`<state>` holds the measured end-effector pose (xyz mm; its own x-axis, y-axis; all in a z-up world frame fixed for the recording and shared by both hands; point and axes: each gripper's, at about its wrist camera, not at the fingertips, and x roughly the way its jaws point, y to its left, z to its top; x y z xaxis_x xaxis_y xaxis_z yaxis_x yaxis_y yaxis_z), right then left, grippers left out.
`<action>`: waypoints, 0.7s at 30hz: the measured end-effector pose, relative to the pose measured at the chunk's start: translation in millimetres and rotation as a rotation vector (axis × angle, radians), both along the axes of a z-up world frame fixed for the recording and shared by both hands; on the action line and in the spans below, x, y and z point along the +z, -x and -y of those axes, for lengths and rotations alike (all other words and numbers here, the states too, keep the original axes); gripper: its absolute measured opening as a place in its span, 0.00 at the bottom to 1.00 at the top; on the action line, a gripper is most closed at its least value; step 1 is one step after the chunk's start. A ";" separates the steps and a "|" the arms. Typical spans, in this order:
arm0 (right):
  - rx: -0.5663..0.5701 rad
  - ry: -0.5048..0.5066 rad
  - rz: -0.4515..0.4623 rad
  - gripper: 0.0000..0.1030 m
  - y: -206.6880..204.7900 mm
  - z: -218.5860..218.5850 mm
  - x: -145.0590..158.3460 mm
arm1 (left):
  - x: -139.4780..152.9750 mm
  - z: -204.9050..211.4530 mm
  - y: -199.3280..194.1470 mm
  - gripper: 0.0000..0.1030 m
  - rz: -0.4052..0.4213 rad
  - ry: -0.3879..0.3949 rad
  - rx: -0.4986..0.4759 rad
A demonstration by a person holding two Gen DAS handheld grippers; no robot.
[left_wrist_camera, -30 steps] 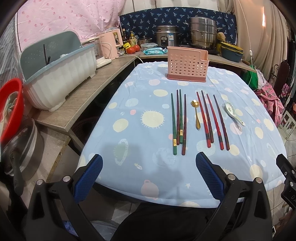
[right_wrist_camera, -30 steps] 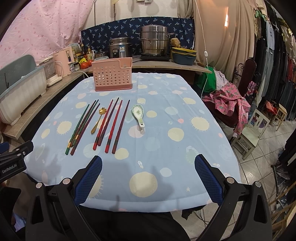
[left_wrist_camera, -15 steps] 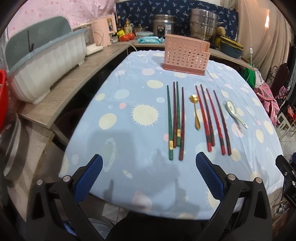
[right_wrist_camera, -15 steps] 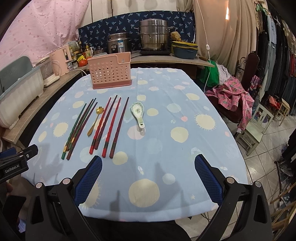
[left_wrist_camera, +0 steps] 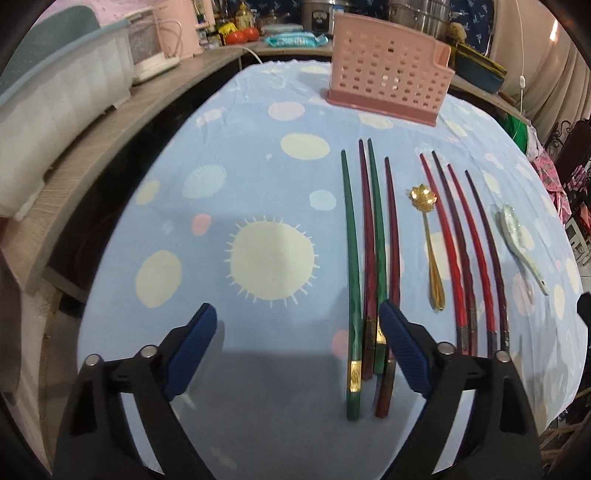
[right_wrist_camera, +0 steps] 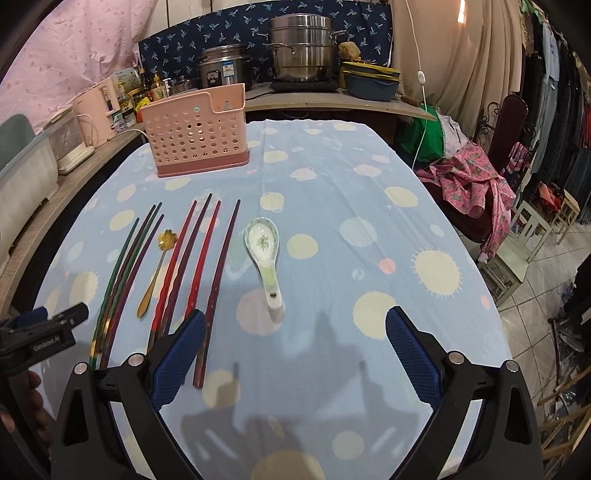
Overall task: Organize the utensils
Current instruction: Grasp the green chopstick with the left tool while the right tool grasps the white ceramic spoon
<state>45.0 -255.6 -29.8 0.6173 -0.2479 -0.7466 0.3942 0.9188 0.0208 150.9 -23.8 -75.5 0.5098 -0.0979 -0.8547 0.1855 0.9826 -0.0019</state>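
Note:
On the blue dotted tablecloth lie a set of green and maroon chopsticks (left_wrist_camera: 351,258), a gold flower spoon (left_wrist_camera: 430,243), a set of red chopsticks (left_wrist_camera: 458,254) and a white ceramic spoon (left_wrist_camera: 517,232). A pink perforated holder (left_wrist_camera: 388,85) stands at the far end. My left gripper (left_wrist_camera: 297,314) hovers over the near ends of the green and maroon chopsticks, its jaws closing with nothing pressed between them. My right gripper (right_wrist_camera: 295,319) hovers just short of the ceramic spoon (right_wrist_camera: 264,247), beside the red chopsticks (right_wrist_camera: 199,266). Its jaws are closing too, empty.
A wooden counter (left_wrist_camera: 110,122) runs along the left with a white dish rack (left_wrist_camera: 55,99) and a pink appliance (left_wrist_camera: 173,29). Steel pots (right_wrist_camera: 301,48) stand behind the table. A chair with pink cloth (right_wrist_camera: 476,177) sits to the right. The left gripper's body (right_wrist_camera: 44,328) shows at that view's left edge.
Both grippers moved forward and down over the table, so the utensils now lie close under the fingertips. Both pairs of jaws have narrowed a little.

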 end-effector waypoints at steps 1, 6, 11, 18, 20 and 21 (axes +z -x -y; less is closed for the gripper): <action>-0.002 -0.003 -0.002 0.83 -6.1 1.5 -0.7 | -3.3 0.8 -2.5 0.79 -0.005 -0.002 -0.002; -0.004 -0.017 -0.006 0.71 -28.2 6.1 -2.4 | -13.2 2.2 -10.8 0.73 -0.027 -0.009 -0.020; 0.006 -0.021 -0.027 0.63 -42.5 6.1 -8.8 | -15.8 2.0 -11.8 0.73 -0.032 -0.003 -0.029; 0.017 -0.035 -0.055 0.54 -49.1 7.0 -16.6 | -18.1 -2.6 2.0 0.69 -0.045 -0.014 -0.042; 0.020 -0.042 -0.061 0.48 -51.5 8.4 -18.9 | -17.4 -6.2 8.2 0.67 -0.051 -0.014 -0.041; 0.022 -0.048 -0.063 0.44 -52.6 9.5 -19.7 | -16.9 -8.3 10.5 0.64 -0.054 -0.012 -0.037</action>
<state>97.6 -265.1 -49.5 0.5734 -0.1975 -0.7951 0.3761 0.9257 0.0412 140.4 -15.5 -92.4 0.4593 -0.1060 -0.8820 0.2221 0.9750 -0.0015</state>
